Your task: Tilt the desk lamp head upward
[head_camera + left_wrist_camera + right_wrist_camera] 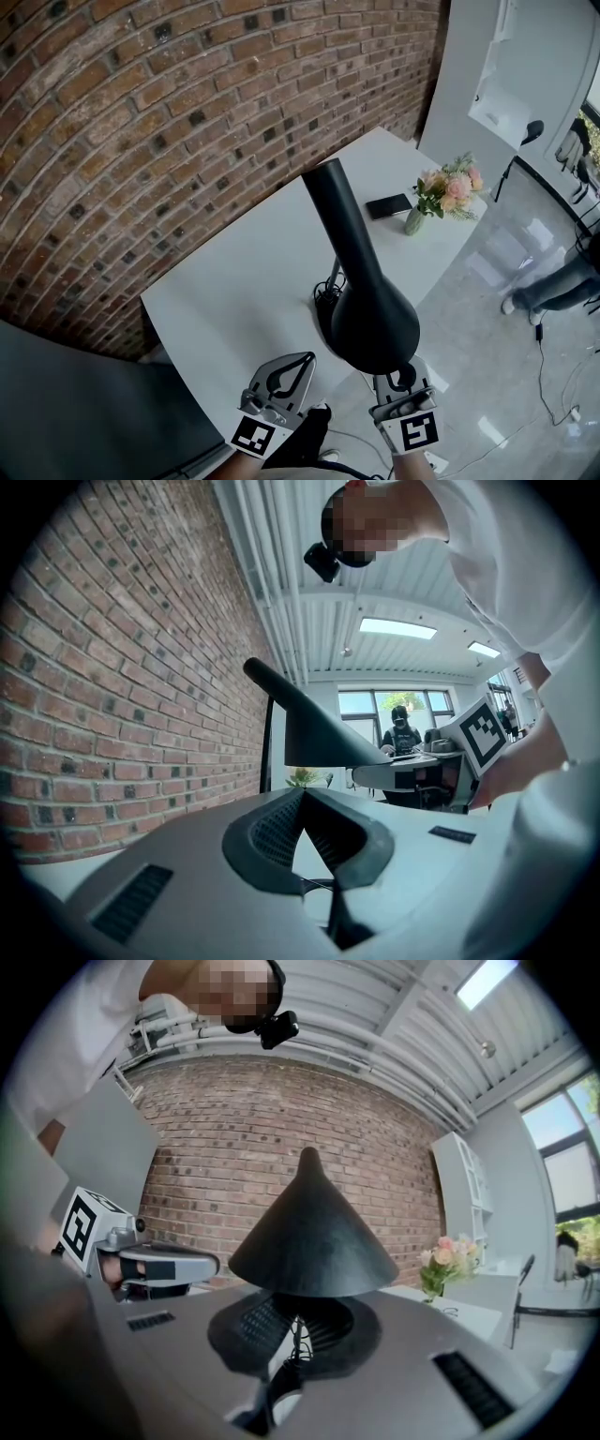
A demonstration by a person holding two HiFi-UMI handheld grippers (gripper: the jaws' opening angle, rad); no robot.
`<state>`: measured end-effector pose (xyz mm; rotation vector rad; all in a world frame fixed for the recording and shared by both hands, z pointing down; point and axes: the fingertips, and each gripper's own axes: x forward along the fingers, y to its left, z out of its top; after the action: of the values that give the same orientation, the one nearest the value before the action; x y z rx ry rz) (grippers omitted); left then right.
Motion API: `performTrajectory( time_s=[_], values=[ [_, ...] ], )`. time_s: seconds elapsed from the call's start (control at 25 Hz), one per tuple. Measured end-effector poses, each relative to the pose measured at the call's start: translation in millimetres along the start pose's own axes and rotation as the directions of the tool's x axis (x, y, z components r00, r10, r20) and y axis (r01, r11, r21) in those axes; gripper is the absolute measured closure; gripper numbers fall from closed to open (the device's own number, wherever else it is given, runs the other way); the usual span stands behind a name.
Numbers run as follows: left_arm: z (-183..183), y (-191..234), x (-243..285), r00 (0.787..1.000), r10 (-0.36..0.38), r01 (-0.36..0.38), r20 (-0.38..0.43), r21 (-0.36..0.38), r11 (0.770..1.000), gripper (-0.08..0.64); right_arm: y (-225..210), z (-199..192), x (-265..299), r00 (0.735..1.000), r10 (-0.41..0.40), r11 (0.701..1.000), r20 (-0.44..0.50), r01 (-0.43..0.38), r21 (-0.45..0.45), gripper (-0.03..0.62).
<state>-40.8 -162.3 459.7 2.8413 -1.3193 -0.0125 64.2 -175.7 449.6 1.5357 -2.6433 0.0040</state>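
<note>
A brick wall (141, 141) runs behind the desk lamp (361, 281). The white desk (244, 272) carries the lamp, which stands near its front edge. The lamp's black cone-shaped head hangs over that edge, wide mouth downward and narrow end slanting up toward the wall. The right hand-held gripper (401, 380) sits directly under the head's rim; its jaws are drawn together, their tips tucked beneath the rim, and no grip on anything shows. The left hand-held gripper (307, 358) hovers just left of the head, jaw tips meeting, empty. Beyond the lamp stand pink flowers (448, 187), with a flat black item (388, 205) just beside them.
</note>
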Motion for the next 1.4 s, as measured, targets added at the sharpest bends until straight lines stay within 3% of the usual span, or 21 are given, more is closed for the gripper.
performTrajectory(
  time_s=[1.4],
  values=[
    [17,-22,-9,0.999,-0.009,0.009,0.049,0.000,1.000,0.552,7,22,-20,1.000,0.010,1.000,0.027,-0.010,-0.020,0.580]
  ],
)
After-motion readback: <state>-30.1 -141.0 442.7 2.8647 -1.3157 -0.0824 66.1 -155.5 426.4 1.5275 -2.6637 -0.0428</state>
